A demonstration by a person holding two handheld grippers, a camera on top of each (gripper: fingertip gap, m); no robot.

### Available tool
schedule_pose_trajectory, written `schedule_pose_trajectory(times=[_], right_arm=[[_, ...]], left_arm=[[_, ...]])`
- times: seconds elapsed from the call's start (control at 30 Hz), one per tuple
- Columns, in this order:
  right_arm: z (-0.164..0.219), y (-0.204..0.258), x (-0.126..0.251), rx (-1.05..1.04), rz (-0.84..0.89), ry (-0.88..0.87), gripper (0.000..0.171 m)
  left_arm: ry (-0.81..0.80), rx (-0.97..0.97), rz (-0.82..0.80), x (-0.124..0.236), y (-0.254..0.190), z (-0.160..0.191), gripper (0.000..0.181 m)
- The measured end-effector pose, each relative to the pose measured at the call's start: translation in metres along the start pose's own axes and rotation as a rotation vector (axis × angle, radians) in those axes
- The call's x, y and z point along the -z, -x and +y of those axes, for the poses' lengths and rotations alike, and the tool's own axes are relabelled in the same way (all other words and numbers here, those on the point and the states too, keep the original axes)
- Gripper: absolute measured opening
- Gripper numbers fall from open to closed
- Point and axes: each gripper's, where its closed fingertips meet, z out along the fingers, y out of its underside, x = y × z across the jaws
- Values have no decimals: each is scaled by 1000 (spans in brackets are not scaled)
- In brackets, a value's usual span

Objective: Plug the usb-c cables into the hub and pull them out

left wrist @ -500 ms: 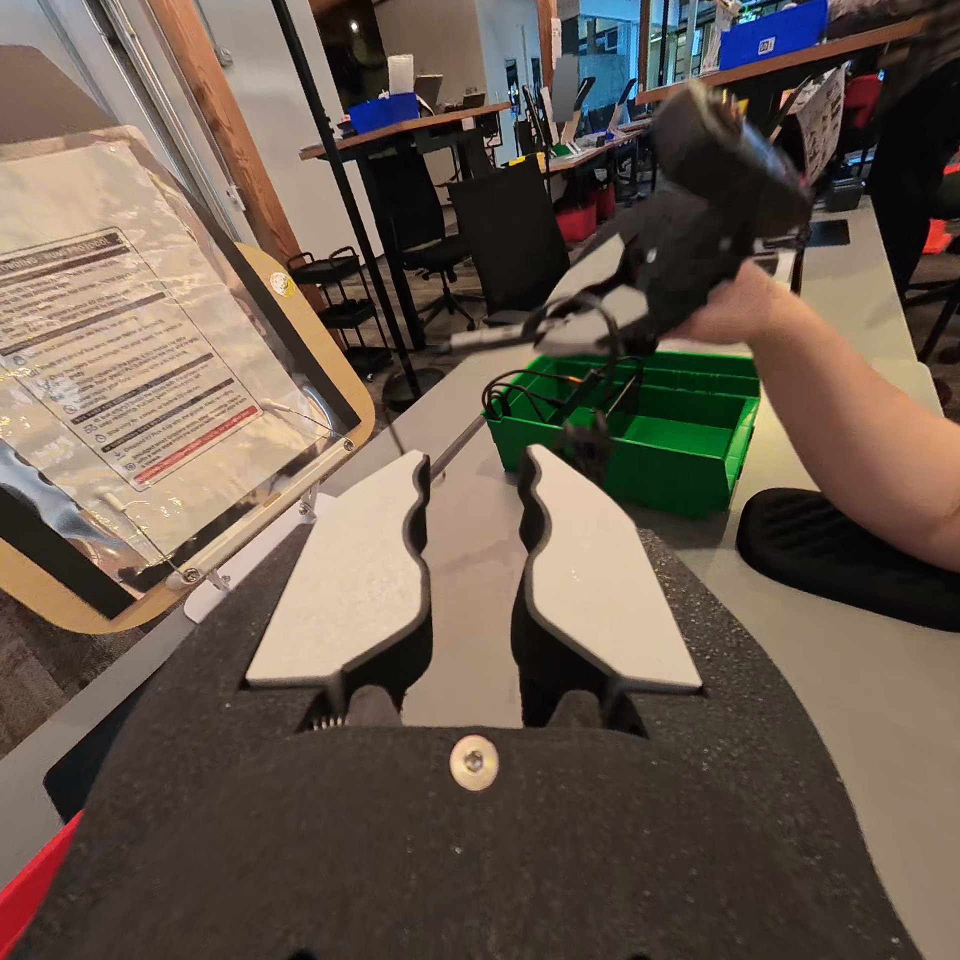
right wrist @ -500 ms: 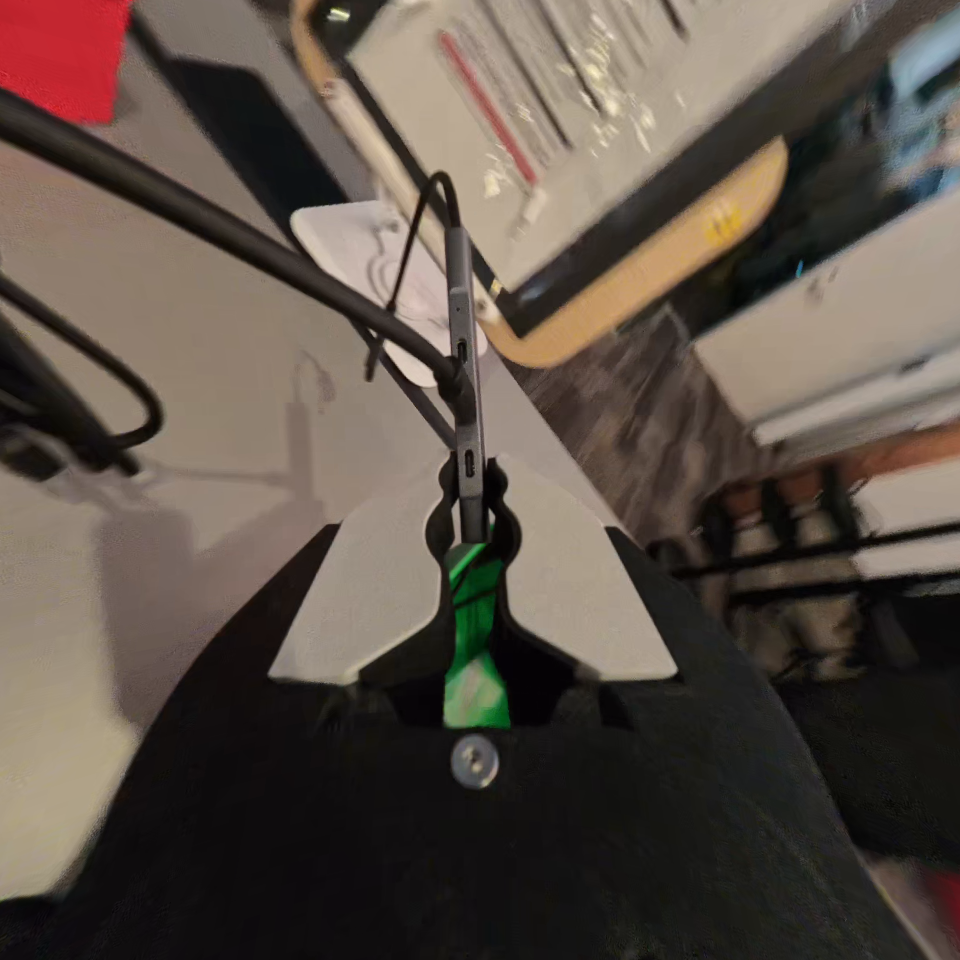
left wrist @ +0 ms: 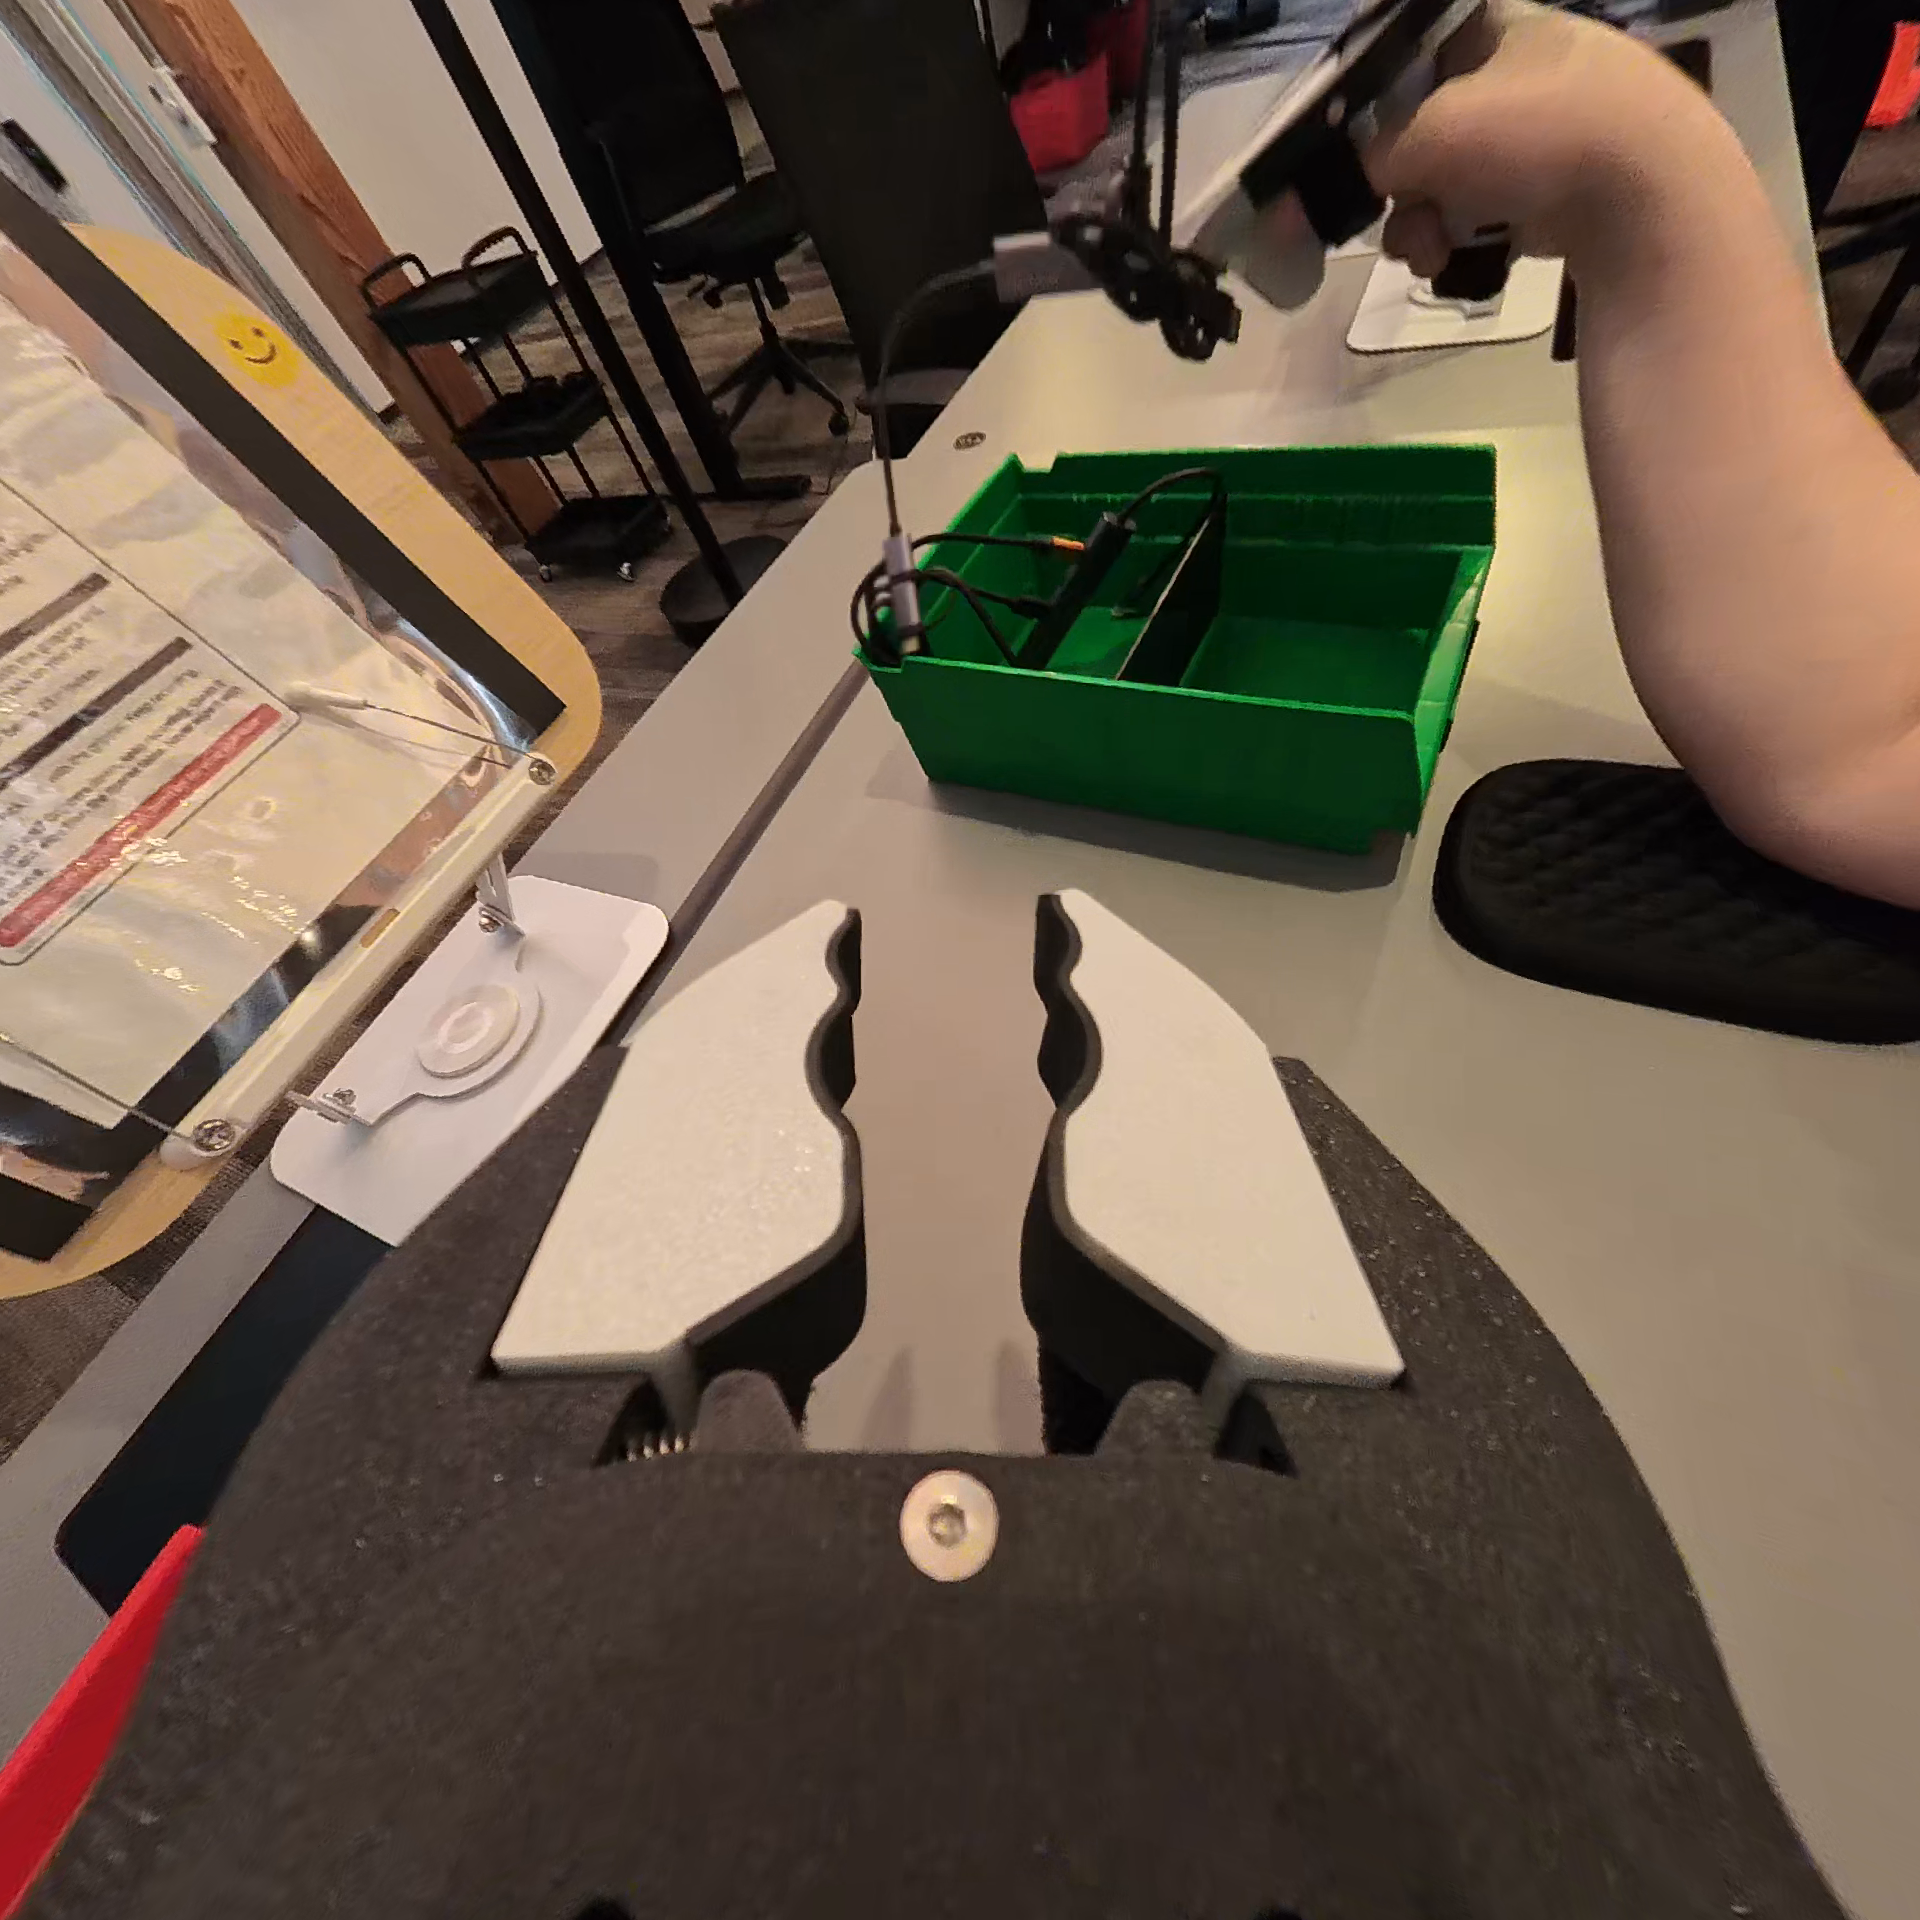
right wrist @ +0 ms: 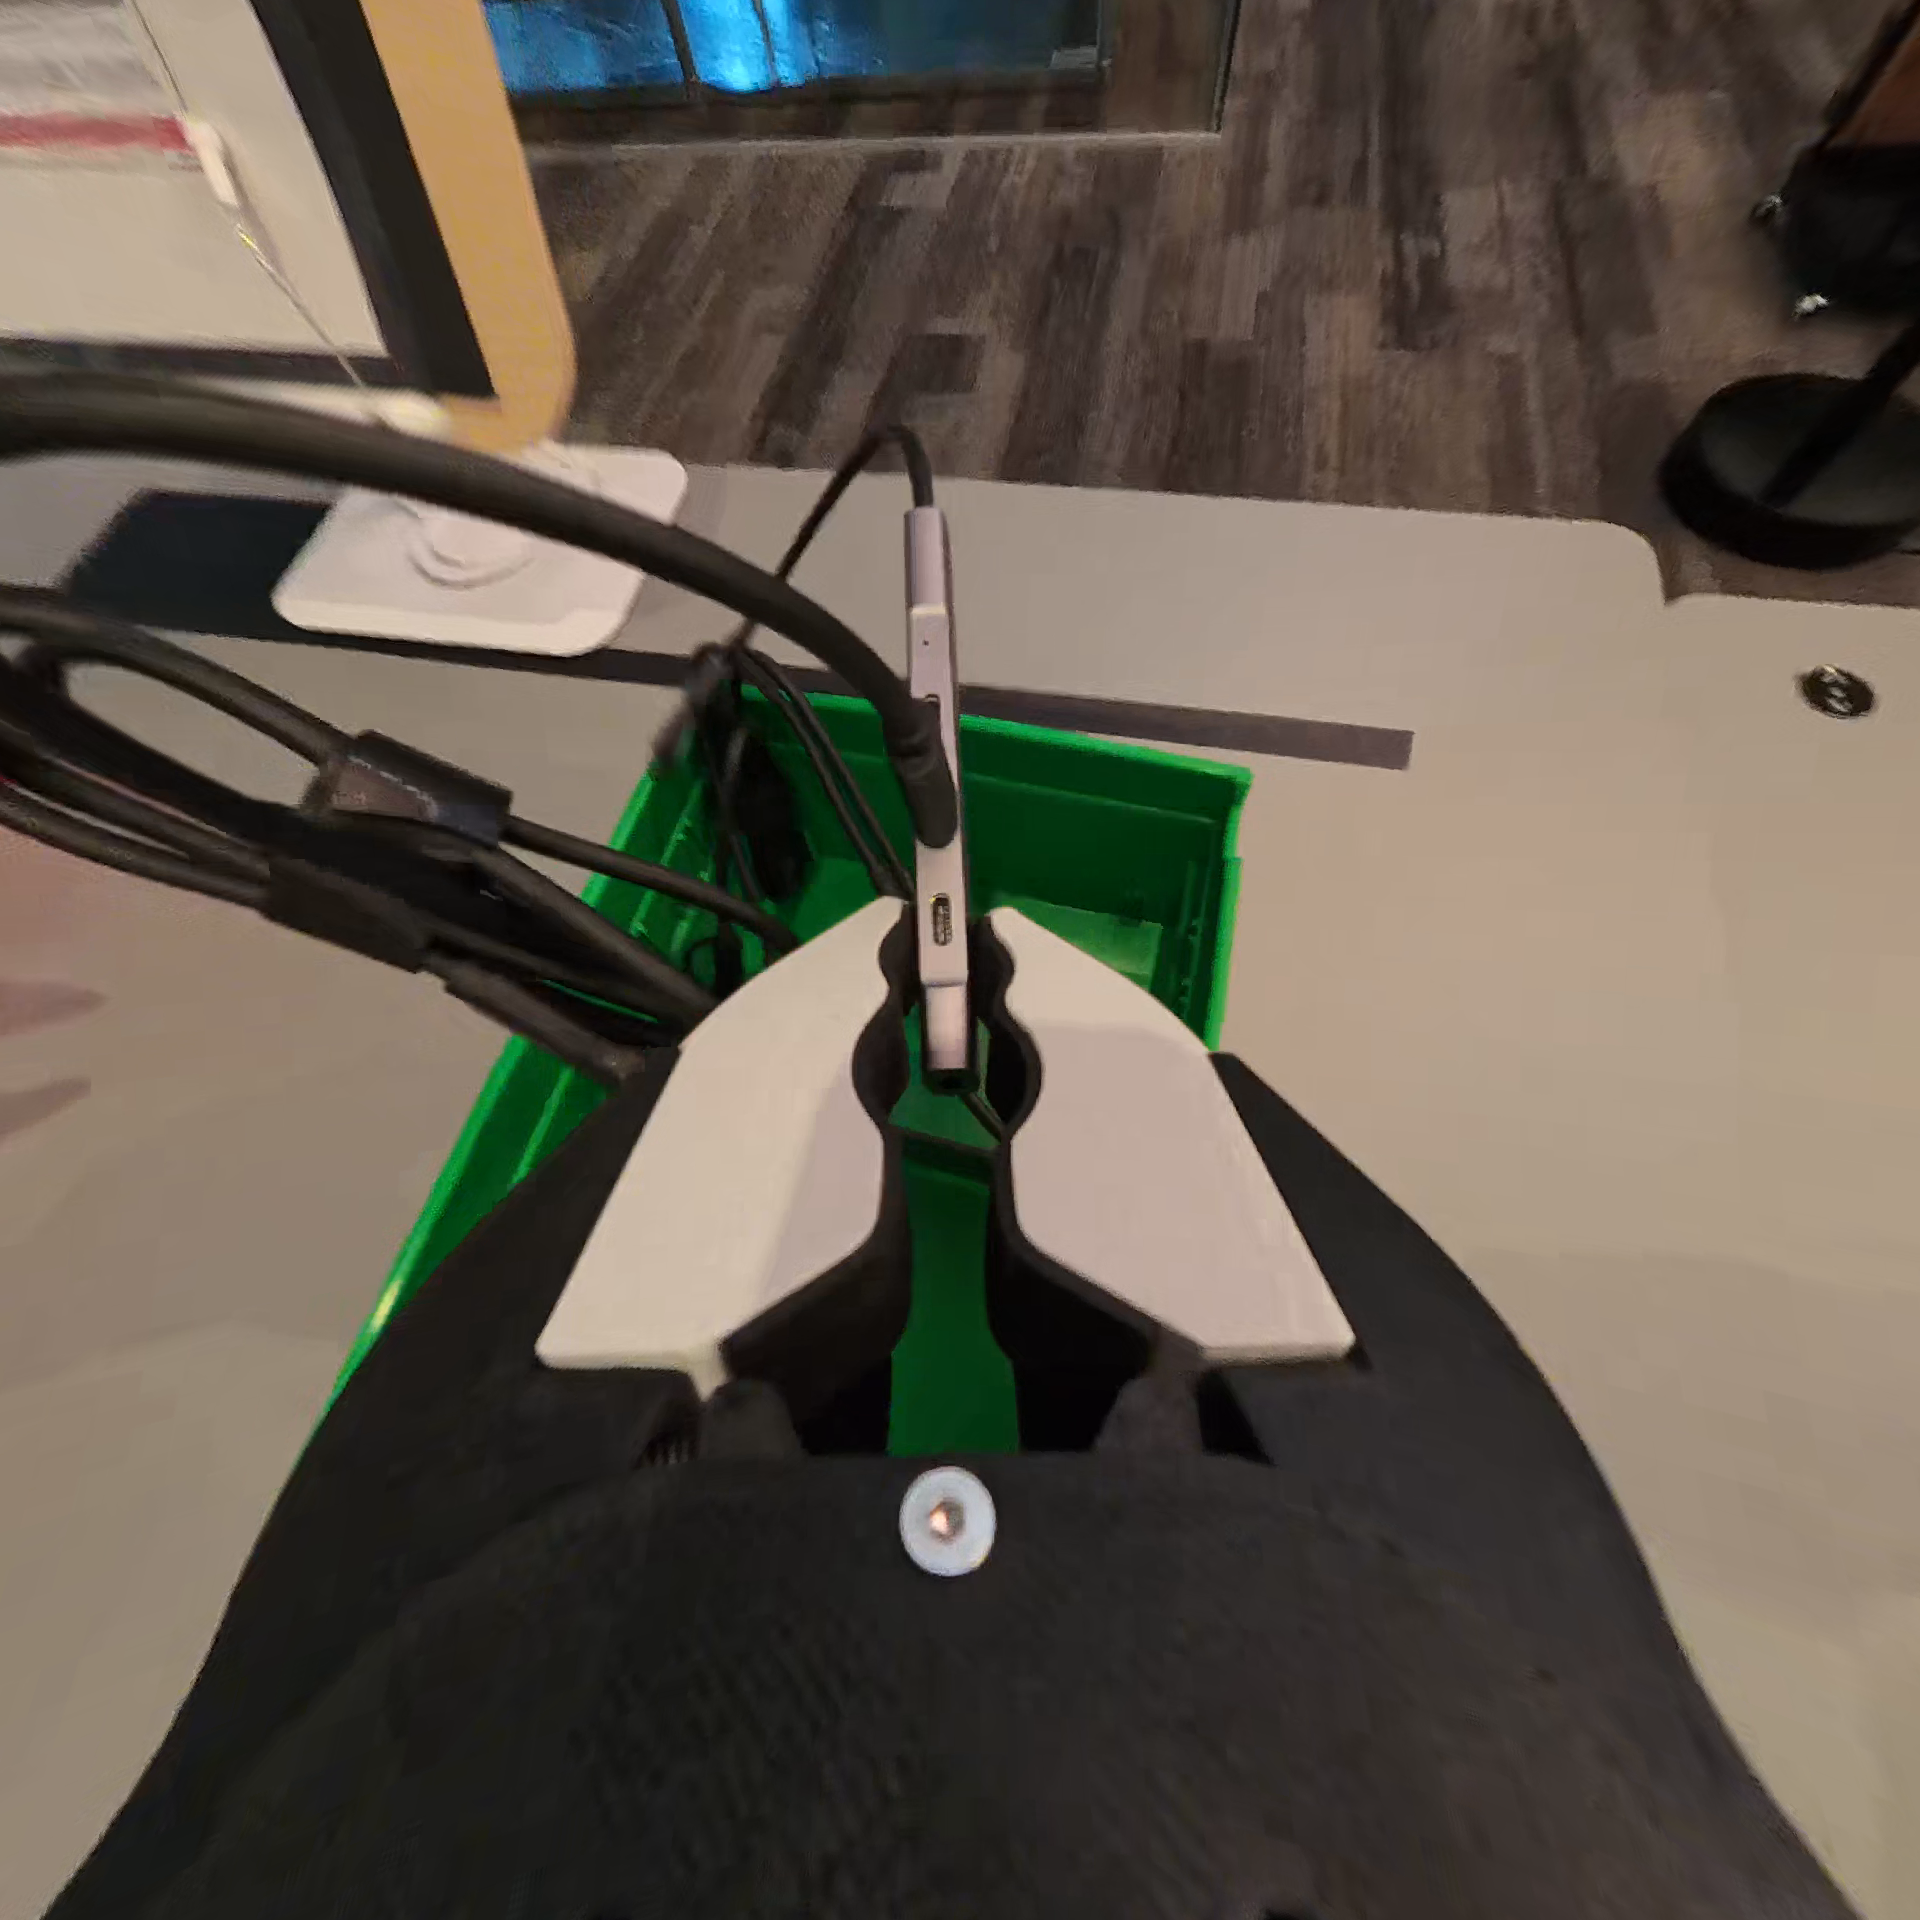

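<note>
Since half a second ago I've lifted the right gripper (right wrist: 943,940) higher, over the green bin (right wrist: 1101,821) at centre frame, above the grey table (left wrist: 1558,1247). My left gripper (left wrist: 948,940) sits released, low centre. Right's jaws clench the hub (right wrist: 940,727), one black cable (right wrist: 582,520) plugged in its side

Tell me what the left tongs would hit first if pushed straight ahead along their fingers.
Likely the green bin: the open left tongs point across bare grey table at its near wall. Depth and height are uncertain; they could pass over the rim.
</note>
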Motion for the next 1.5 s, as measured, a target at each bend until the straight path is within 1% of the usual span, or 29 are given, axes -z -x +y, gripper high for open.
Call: schedule_pose_trajectory(times=[0.03, 0.13, 0.2, 0.27, 0.33, 0.5, 0.6, 0.67, 0.73, 0.8, 0.9, 1.07, 1.13, 1.2, 1.3, 1.43, 1.5], right_arm=[[-6, 1, 6, -12, -24, -43, 10], [-23, 13, 25, -20, -97, -164, 10], [-24, 13, 31, -18, -83, -167, 10], [-14, 11, 29, -7, -51, -103, 10], [-3, 14, 21, -32, -79, -30, 10], [38, 12, -23, -114, -135, 214, 10], [44, 11, -43, -126, -141, 250, 11], [38, 5, -51, -72, -82, 230, 11], [36, 5, -56, 29, -58, 224, 11], [38, 3, -60, 76, -33, 231, 11], [55, 0, -66, 87, -50, 308, 12], [93, -3, -81, 215, -51, 501, 11], [99, 4, -87, 167, -88, 536, 11], [100, 17, -89, 75, -159, 553, 11], [93, 33, -82, -58, -249, 537, 11], [72, 30, -74, -114, -173, 453, 10], [69, 26, -72, -81, -104, 450, 10]], left_arm=[[8, -4, 7, -2, -2, 1, 31], [32, -19, 17, -6, -6, 4, 31], [50, -31, 24, -8, -9, 6, 31], [67, -40, 30, -10, -11, 9, 31], [82, -44, 37, -12, -13, 11, 31], [111, -48, 55, -17, -17, 16, 31], [138, -54, 67, -21, -20, 20, 31], [161, -61, 81, -23, -23, 24, 31], [187, -70, 92, -26, -26, 28, 31], [205, -78, 93, -29, -28, 31, 31], [223, -75, 103, -33, -31, 34, 28], [242, -70, 119, -38, -34, 37, 26], [245, -68, 124, -39, -35, 37, 26], [249, -70, 122, -40, -35, 38, 26], [251, -69, 118, -40, -35, 38, 26], [254, -61, 120, -40, -35, 38, 26], [257, -60, 119, -40, -35, 38, 26]])
